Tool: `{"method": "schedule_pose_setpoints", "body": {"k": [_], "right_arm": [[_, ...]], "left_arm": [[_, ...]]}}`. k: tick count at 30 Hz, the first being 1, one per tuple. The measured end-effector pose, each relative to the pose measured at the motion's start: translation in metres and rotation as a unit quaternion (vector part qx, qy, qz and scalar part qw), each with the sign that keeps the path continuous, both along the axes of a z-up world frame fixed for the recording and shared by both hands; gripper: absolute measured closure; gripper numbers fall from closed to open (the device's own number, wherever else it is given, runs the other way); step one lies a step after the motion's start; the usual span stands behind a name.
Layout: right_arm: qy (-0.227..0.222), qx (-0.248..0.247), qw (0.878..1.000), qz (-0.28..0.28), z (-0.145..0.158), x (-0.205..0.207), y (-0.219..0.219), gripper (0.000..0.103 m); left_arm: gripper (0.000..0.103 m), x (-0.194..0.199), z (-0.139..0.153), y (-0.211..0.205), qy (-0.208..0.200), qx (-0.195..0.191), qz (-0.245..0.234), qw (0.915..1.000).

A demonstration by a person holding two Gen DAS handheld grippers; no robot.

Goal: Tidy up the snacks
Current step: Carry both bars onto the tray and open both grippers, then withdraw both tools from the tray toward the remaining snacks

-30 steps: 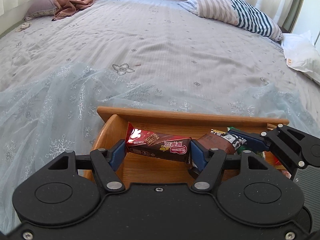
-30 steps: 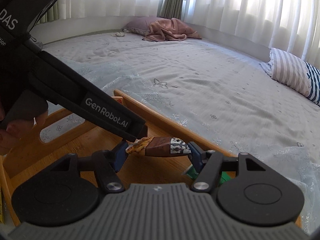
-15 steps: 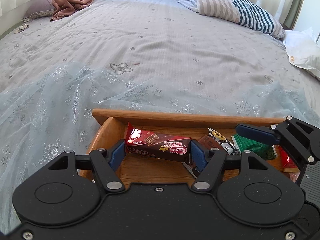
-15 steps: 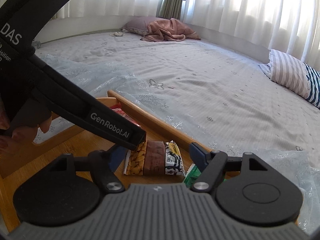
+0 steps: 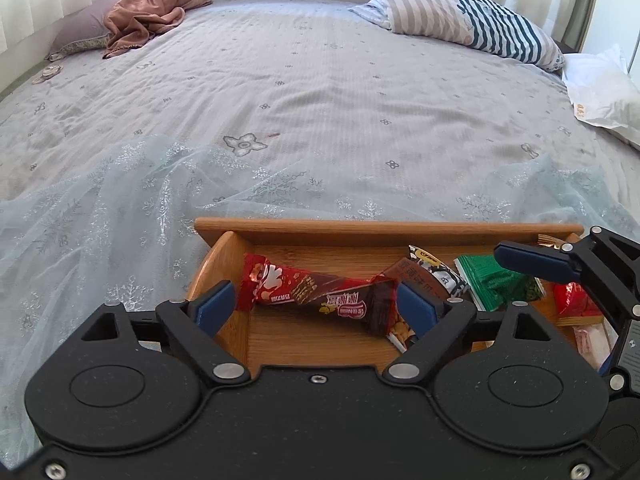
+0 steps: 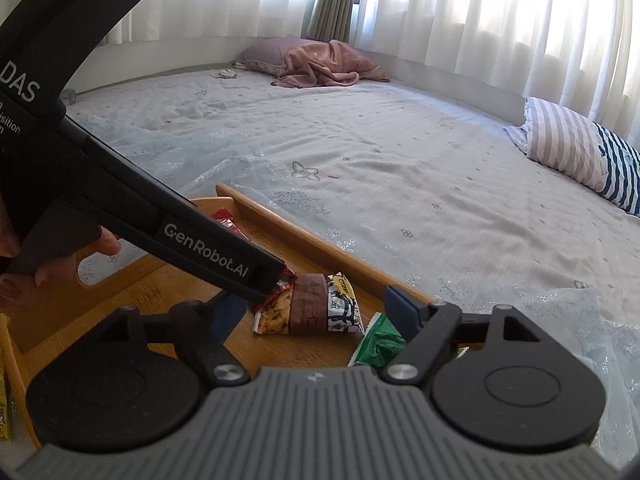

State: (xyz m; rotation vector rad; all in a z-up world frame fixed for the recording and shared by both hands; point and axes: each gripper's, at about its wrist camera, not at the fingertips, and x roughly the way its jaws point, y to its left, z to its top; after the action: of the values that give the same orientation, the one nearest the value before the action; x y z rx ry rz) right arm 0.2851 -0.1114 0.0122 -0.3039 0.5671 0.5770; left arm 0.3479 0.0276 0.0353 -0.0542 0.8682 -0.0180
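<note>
A wooden tray sits on the bed. My left gripper hangs over its left end, jaws opening. A red and brown snack bar lies in the tray between the blue pads, with a small gap at each end. My right gripper is beside it, jaws also opening. A peanut packet with a brown band lies flat on the tray floor between its fingers, untouched. A green packet sits under the right finger. The left gripper's body crosses the right wrist view.
A pale blue snowflake tulle lies around the tray on the grey bedsheet. A red packet is at the tray's right end. A striped pillow, a pink blanket and a white bag lie farther off. A person's fingers hold the left handle.
Both grippers' jaws have widened. The left one let go of the red bar, which now rests in the tray. The right one released the peanut packet, which dropped flat onto the tray.
</note>
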Motion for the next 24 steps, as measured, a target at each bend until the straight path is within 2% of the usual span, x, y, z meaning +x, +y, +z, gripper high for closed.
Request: {"method": "schedule_pose_setpoints", "body": {"k": [8, 24], "right_arm": [[-0.002, 0.019, 1.000, -0.023, 0.010, -0.027, -0.014, 0.013], [-0.015, 0.055, 0.995, -0.085, 0.022, -0.106, -0.052, 0.007]], "left_arm": [[0.013, -0.037, 0.015, 0.000, -0.010, 0.006, -0.012, 0.9999], [0.007, -0.141, 0.035, -0.008, -0.048, -0.002, -0.045, 0.9979]]}}
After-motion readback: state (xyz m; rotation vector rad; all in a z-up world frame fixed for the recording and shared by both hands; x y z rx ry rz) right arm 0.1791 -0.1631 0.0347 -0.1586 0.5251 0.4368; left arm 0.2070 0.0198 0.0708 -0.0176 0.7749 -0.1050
